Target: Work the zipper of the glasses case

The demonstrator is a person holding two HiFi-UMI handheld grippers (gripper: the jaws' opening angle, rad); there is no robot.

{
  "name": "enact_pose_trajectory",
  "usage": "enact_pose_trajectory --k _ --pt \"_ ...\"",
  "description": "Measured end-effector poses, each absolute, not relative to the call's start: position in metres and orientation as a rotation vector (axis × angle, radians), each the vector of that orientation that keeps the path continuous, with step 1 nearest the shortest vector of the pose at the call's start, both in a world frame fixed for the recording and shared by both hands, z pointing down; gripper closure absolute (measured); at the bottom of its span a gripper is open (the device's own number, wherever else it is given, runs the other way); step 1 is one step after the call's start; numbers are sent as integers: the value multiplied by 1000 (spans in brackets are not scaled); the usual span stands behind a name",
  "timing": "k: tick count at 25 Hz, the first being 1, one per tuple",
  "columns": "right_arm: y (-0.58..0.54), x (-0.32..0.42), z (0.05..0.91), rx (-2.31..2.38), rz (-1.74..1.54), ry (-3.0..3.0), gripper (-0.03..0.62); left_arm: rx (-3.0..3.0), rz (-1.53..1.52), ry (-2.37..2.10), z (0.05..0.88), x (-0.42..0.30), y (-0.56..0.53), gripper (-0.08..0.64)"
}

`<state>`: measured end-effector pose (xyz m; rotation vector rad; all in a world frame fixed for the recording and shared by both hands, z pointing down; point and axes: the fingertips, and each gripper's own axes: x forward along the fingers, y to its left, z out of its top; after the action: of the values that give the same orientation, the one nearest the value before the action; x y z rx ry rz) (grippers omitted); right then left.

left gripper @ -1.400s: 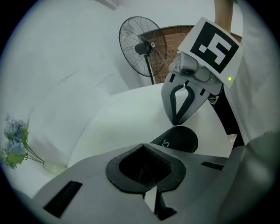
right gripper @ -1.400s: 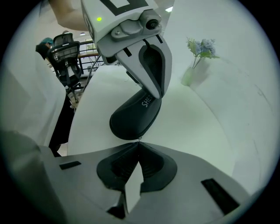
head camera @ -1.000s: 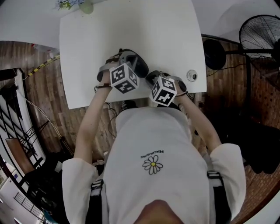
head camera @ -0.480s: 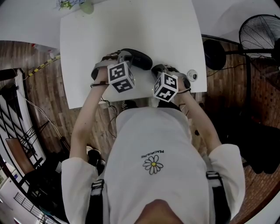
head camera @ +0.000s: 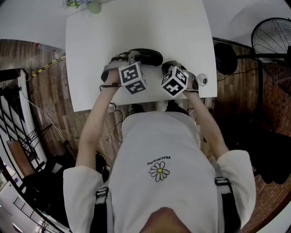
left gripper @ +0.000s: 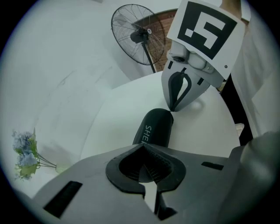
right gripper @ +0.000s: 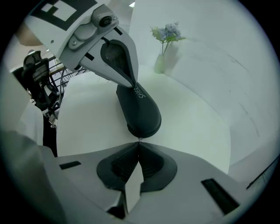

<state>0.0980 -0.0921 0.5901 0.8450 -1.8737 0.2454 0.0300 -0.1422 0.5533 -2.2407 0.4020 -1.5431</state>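
The black glasses case (head camera: 149, 56) lies on the white table (head camera: 182, 27), with pale lettering on its top (left gripper: 154, 127). My left gripper (left gripper: 142, 148) is shut, pinching one end of the case; in the right gripper view its tips (right gripper: 134, 85) press on the case's far end. My right gripper (right gripper: 139, 142) is shut on the small metal zipper pull (right gripper: 139, 139) at the case's near rounded end (right gripper: 142, 118). In the left gripper view the right gripper (left gripper: 171, 109) touches the opposite end. Both marker cubes hide the jaws in the head view.
A small vase of flowers (right gripper: 164, 52) stands at the table's far corner (head camera: 91, 5). A small round white object (head camera: 202, 79) sits at the table's near right edge. A standing fan (head camera: 273, 36) is on the floor to the right.
Both grippers and the case have shifted a little farther onto the table and to the right. The right gripper moved most and rolled. Both jaws stay shut.
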Motion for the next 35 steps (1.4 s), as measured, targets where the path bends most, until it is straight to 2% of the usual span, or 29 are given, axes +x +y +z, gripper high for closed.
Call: enact_pose_trajectory --k 4,8,21,27,30,35 --pt "-82 92 591 851 330 -1902 584 -2261 -1541 406 554 30 -141 548" --pt "-73 72 592 894 574 -1990 584 -2267 -1559 418 557 29 -143 549" --pt "-73 64 594 973 534 -1967 583 -2377 -1483 460 554 27 -139 549" --pt "-78 84 564 1080 430 -1984 581 -2437 -1435 537 544 25 -145 548" --pt "-93 100 526 1220 398 -2027 574 -2496 -1295 689 506 27 -156 548" --pt "-125 124 439 1470 257 -2130 574 -2597 -876 978 392 34 -179 548"
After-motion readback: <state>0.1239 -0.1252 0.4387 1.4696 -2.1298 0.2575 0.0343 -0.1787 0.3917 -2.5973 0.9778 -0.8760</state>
